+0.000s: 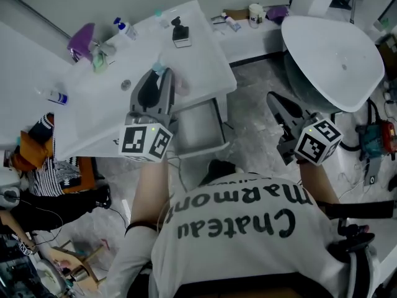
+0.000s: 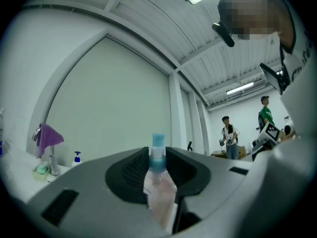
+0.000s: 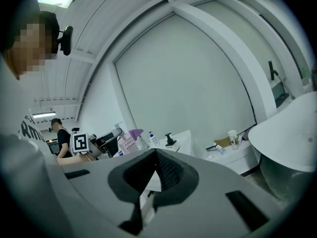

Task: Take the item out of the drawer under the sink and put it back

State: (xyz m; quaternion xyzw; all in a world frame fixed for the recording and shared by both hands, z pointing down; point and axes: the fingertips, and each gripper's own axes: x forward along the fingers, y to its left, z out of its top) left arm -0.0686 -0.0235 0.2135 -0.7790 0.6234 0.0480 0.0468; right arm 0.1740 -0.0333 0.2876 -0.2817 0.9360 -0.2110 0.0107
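From the head view, the left gripper (image 1: 162,75) is seen raised over the sink counter (image 1: 198,48), above the open drawer (image 1: 200,129). The right gripper (image 1: 277,102) is held apart, near a white tub (image 1: 335,61).

In the left gripper view, a pink bottle (image 2: 159,185) with a blue cap is pinched upright between the jaws.

In the right gripper view, the jaws are pressed together, with nothing held between them.

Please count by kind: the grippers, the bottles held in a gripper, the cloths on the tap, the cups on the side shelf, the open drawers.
Grippers: 2, left gripper and right gripper
Held bottles: 1, bottle
Cloths on the tap: 1, purple cloth
Cups: 1, cup
Open drawers: 1, drawer
Total: 6
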